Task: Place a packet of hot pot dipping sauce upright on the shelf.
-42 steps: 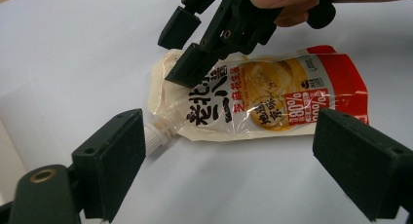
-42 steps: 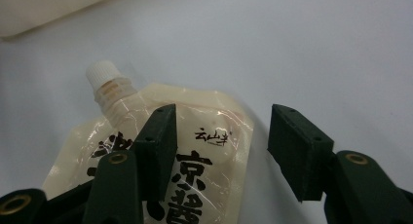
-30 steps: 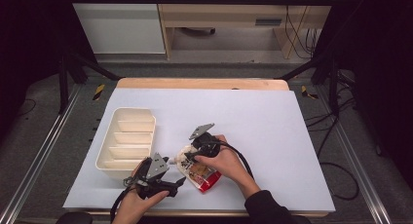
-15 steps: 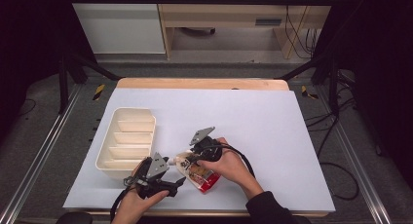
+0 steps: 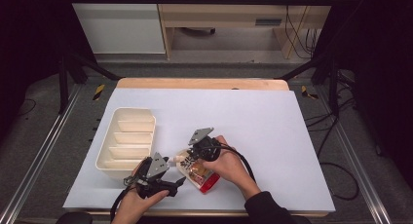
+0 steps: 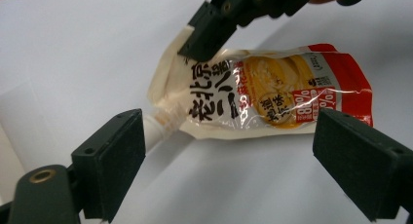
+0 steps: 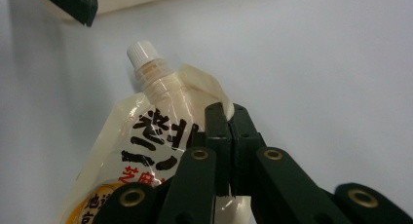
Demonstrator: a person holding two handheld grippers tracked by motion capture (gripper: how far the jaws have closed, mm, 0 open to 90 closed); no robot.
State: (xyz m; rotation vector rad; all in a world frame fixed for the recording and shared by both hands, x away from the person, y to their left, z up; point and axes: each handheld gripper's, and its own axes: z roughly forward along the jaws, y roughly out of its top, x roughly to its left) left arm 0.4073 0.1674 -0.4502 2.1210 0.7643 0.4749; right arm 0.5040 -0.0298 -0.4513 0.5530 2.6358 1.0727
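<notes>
Divided tray (image 5: pixel 127 139) just left of pouch (image 5: pixel 198 174)

The spouted pouch (image 6: pixel 263 95) is glossy plastic film, crinkled and catching highlights, with a ribbed white plastic screw cap (image 7: pixel 142 54). The table cover (image 5: pixel 253 117) looks like smooth matt white sheet, over a pale wooden tabletop edge (image 5: pixel 202 83). The divided tray (image 5: pixel 127 141) is cream plastic with a soft sheen. The left gripper (image 6: pixel 229 170) has matt black, finely textured pads (image 6: pixel 358 168) and brass-coloured metal rivets.
</notes>
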